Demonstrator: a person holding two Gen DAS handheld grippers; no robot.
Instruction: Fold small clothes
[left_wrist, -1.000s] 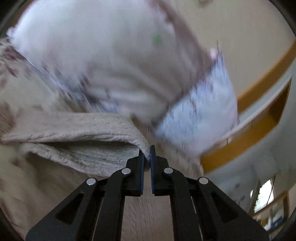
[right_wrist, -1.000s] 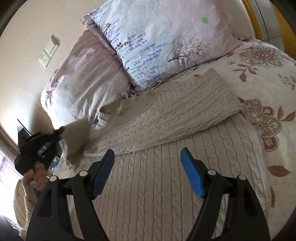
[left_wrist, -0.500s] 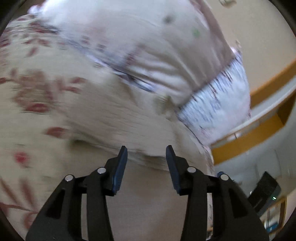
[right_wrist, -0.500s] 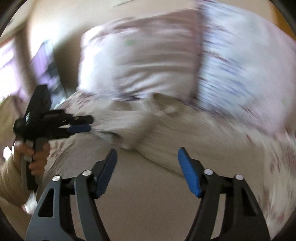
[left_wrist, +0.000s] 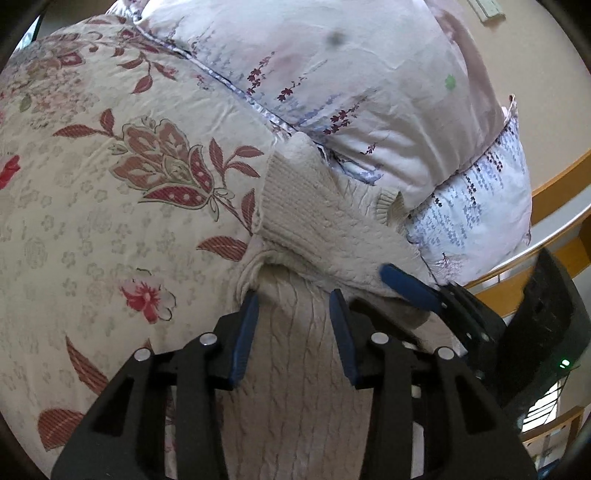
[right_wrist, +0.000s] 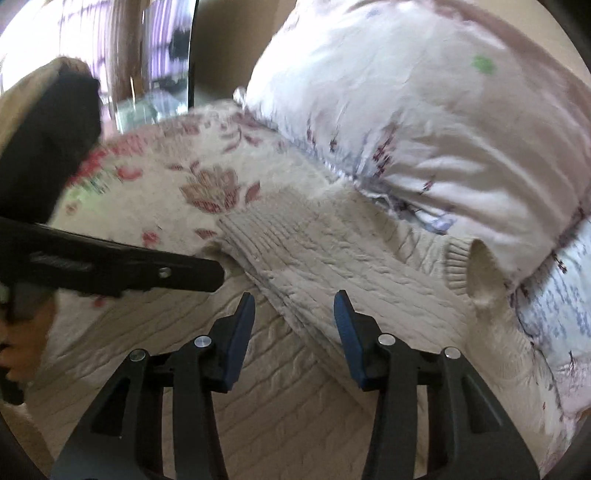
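Under the pillows (left_wrist: 369, 92), the sweater (left_wrist: 325, 221) collar lies half hidden.

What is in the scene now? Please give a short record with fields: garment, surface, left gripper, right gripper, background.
garment: cream cable-knit sweater, one sleeve folded across the body
surface: floral bedsheet
left gripper: jaws apart, over the sweater near the fold, not pinching it
right gripper: jaws closing, over the folded sleeve, not yet gripping
background: two pillows behind the sweater
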